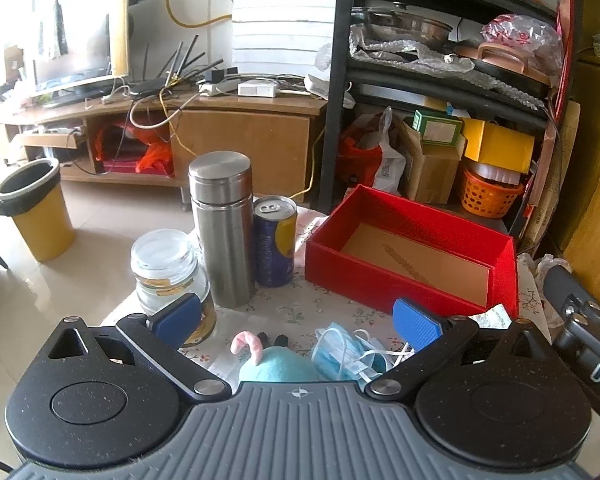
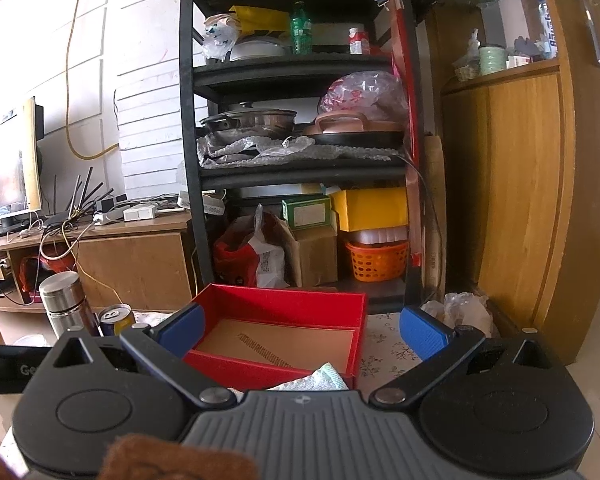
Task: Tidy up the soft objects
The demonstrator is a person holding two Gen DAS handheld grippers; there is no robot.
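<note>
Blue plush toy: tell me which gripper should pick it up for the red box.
Left. The left gripper is open with the blue plush toy lying just ahead between its fingers, the red box beyond. The right gripper, also open, faces the box and shows no plush.

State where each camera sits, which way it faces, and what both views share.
Left wrist: behind the open left gripper, facing table and TV; plush toy and face masks under it.
Right wrist: behind the open right gripper, facing the black shelf.
Shared: red box, steel flask.
</note>
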